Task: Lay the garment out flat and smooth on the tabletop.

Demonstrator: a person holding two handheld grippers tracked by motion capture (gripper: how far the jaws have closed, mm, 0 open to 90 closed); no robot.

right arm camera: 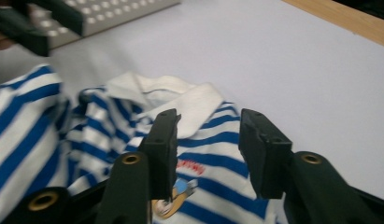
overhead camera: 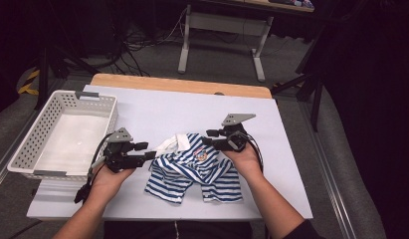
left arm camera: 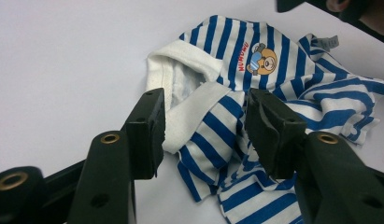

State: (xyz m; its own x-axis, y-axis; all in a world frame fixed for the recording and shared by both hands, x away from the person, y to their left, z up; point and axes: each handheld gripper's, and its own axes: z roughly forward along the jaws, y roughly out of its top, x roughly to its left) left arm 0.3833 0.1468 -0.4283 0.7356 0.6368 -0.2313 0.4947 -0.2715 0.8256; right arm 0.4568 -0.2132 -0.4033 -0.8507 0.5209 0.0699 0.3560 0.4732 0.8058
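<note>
Left gripper (overhead camera: 151,155): jaws about half open, holding nothing; in its own view the shirt's white collar band lies loose between them, pads not pressing.
Right gripper (overhead camera: 208,137): jaws part open, gripping nothing, hovering over the shirt's chest.
Striped shirt (overhead camera: 194,167): small blue-and-white top, crumpled, on the near middle of the table, between both grippers.
Bear print (left arm camera: 260,58): on the shirt's chest, face up.
Collar (right arm camera: 189,105): white, at the shirt's far end.
Table (overhead camera: 157,109): pale sheet around the shirt.
Basket (overhead camera: 100,112): white, left of the shirt, well apart.
Advice: likely a fold; pinch one fabric layer at matching edges, lift together, keep tension even.
</note>
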